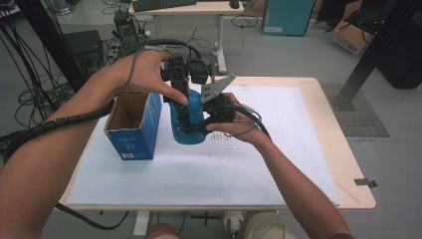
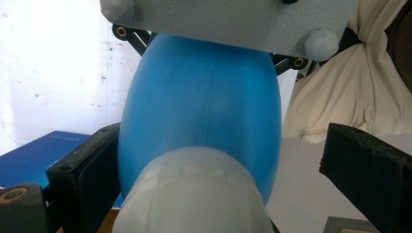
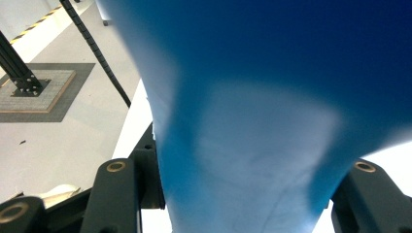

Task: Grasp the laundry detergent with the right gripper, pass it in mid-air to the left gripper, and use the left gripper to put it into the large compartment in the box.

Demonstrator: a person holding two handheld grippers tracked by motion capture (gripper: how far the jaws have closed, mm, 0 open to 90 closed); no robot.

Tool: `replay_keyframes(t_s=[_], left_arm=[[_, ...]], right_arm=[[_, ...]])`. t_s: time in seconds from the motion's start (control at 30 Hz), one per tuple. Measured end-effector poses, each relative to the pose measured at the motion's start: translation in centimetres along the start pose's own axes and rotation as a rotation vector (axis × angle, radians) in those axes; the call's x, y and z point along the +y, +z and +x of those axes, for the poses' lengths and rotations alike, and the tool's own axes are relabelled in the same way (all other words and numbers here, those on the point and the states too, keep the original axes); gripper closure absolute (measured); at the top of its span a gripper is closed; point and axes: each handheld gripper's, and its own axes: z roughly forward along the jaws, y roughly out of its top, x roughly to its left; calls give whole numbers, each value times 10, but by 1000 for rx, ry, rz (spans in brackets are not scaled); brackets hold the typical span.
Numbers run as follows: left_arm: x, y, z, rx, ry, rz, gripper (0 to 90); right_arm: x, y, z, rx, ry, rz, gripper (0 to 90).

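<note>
A blue egg-shaped rubber bulb (image 1: 193, 130) with a cloudy white neck (image 2: 194, 194) is held above the white table sheet (image 1: 278, 149) at centre. My right gripper (image 1: 206, 122) comes in from the right, shut on the bulb (image 3: 267, 121), both black jaws pressing its narrower part. Its grey three-cornered plate (image 1: 216, 89) stands above it. My left gripper (image 1: 184, 117) points down over the bulb (image 2: 204, 111), which lies between its jaws. One left jaw touches the bulb, the other stands clear of it. The left thumb rests on the bulb.
An open blue cardboard box (image 1: 132, 124) stands on the table just left of the bulb. Behind the table are a desk (image 1: 189, 7), a teal cabinet (image 1: 286, 15) and a cardboard box (image 1: 351, 35). A black frame post (image 1: 368, 55) rises at the right.
</note>
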Motion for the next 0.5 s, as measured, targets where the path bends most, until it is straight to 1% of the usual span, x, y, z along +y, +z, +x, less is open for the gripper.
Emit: replay_keyframes(t_s=[0.03, 0.07, 0.1, 0.13, 0.23, 0.3, 0.4, 0.5], left_arm=[[0, 0, 0, 0, 0, 0, 57], [0, -1, 0, -11, -2, 6, 57], [0, -1, 0, -11, -2, 6, 57], [0, -1, -1, 2, -3, 1, 58], [0, -1, -1, 4, -2, 2, 57], [1, -2, -1, -5, 0, 8, 57], [1, -1, -1, 4, 4, 5, 57], [1, -2, -1, -4, 1, 10, 58]], right_arm=[[0, 0, 0, 0, 0, 0, 427], [0, 0, 0, 0, 0, 0, 427], [0, 0, 0, 0, 0, 0, 427], [0, 1, 0, 0, -3, 0, 427], [0, 1, 0, 0, -5, -1, 427], [0, 1, 0, -1, -6, -1, 427], [1, 0, 0, -2, -5, -5, 427], [1, -1, 1, 0, 6, -3, 427]])
